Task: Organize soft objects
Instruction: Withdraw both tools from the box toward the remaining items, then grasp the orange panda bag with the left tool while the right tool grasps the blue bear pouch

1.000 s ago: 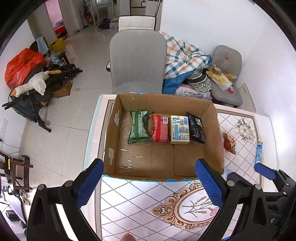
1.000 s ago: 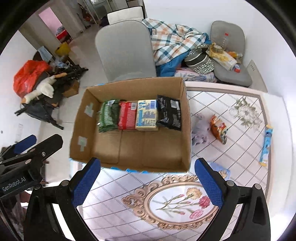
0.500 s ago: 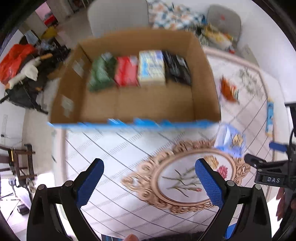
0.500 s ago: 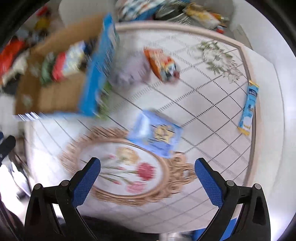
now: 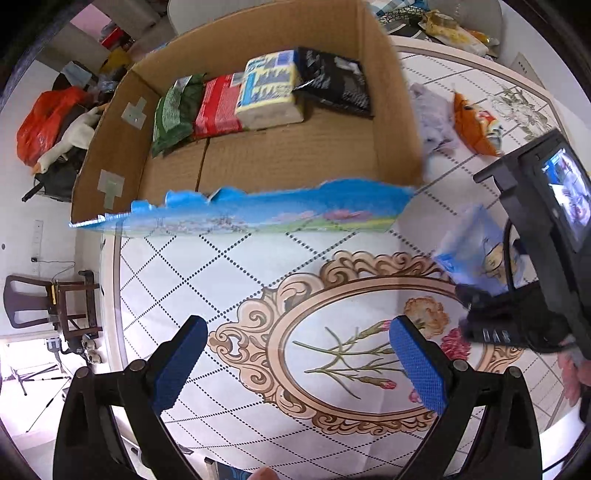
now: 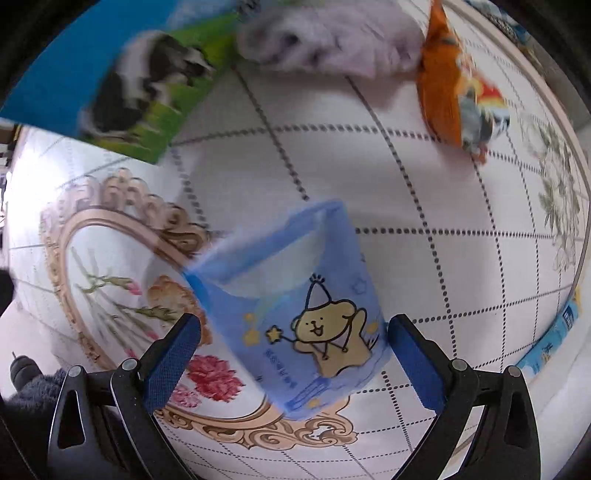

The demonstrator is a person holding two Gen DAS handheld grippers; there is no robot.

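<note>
The right gripper (image 6: 293, 363) stands wide open, its blue pads either side of a light-blue tissue pack (image 6: 295, 314) printed with a cartoon bear — not touching it. The pack lies on the patterned table (image 6: 424, 206), at the edge of the ornate flower medallion (image 5: 354, 350). The left gripper (image 5: 299, 365) is also wide open over that medallion, holding nothing. Beyond the blue pack sits the cardboard box (image 5: 397, 110), its near wall printed blue and green. Just beside the box lies a pale grey plush (image 6: 332, 33), and next to it an orange snack bag (image 6: 450, 92). Inside the box, along the far wall, four packs sit in a row — green (image 5: 173, 110), red (image 5: 218, 105), yellow-and-blue (image 5: 269, 88) and black (image 5: 336, 85). A slim blue packet (image 6: 554, 339) lies well apart from the box, at the table's edge.
</note>
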